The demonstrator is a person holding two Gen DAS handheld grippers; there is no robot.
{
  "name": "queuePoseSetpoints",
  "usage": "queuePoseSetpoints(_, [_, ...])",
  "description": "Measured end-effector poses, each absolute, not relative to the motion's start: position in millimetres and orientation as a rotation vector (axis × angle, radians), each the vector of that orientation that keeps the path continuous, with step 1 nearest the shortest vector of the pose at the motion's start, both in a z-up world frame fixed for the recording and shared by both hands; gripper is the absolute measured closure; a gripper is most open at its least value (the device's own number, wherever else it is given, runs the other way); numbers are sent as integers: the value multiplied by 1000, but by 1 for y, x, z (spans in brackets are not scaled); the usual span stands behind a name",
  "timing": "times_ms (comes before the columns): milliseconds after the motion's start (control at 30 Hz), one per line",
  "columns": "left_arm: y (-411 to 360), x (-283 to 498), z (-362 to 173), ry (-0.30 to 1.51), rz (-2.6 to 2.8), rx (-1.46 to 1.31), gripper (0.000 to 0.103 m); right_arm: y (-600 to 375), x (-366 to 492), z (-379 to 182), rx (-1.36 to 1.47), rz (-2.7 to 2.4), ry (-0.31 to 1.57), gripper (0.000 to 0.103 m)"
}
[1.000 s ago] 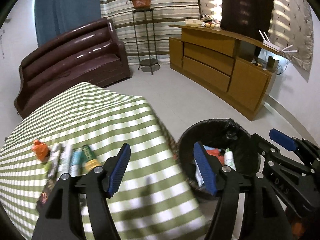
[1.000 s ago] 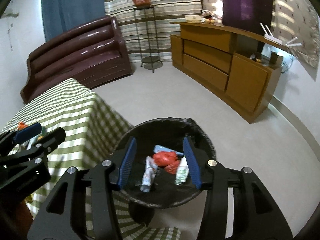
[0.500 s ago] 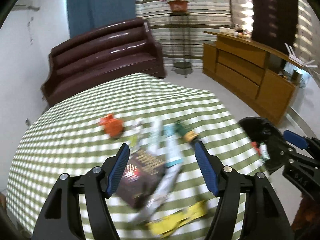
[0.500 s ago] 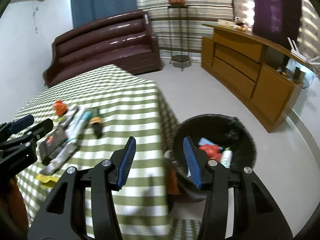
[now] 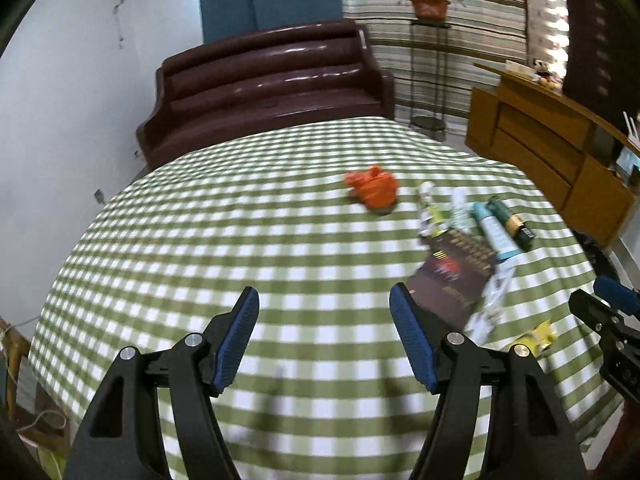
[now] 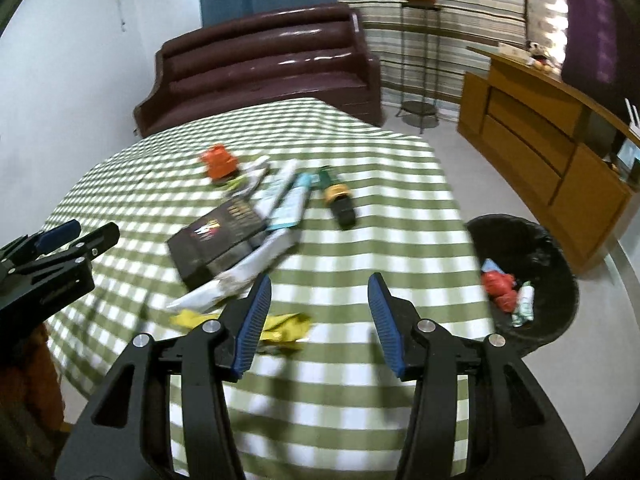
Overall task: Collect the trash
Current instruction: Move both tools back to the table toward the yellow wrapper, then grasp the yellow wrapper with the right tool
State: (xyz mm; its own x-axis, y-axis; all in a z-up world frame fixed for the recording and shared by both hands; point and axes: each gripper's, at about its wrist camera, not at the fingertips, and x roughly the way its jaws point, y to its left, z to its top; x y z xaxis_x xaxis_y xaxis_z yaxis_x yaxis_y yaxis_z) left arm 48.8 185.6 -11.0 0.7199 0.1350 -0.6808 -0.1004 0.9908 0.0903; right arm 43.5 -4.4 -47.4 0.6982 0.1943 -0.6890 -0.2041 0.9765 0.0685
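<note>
**Both grippers swung from bin back to table**

Since the earlier frames, both views were carried off the black bin and onto the green-checked table (image 5: 280, 248); the trash that had lain at the left edge was now spread ahead of the jaws.

The left gripper (image 5: 324, 336) was held over bare cloth with its jaws apart and nothing between them. The right gripper (image 6: 316, 316) was likewise held apart and empty, with the yellow wrapper (image 6: 280, 326) just past its left finger. In the right wrist view the bin (image 6: 560, 280) was seen at about three o'clock beside the table, a red bundle and small packets already inside.

In the left wrist view the remaining trash was clustered at about two o'clock: an orange crumpled piece (image 5: 374, 192), a dark packet (image 5: 452, 276), several tubes (image 5: 494, 232) and a dark green bottle (image 5: 512, 222).

The next pick was judged best begun with the yellow wrapper, being nearest. Because it lay flat and thin, the jaws would probably need to be lowered close to the cloth and closed across a raised fold, without the tablecloth being pinched. Overlapping pieces were best taken singly.
</note>
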Motion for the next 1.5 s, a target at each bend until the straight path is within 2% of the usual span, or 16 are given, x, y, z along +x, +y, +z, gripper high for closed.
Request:
queuePoseSetpoints(100, [205,41,-15,761,156,32,37,13,39,-48,-31,253,764,44])
queuePoseSetpoints(533, [243,30,-30,790,206,-22,37,55,34,-71,-109,318,825,35])
queuePoseSetpoints(867, [237,31,-32,801,190,-21,37,38,37,-78,-98,268,848,35])
queuePoseSetpoints(1500, [242,29,-31,808,223,-25,37,0,31,-59,-57,239,801,35])
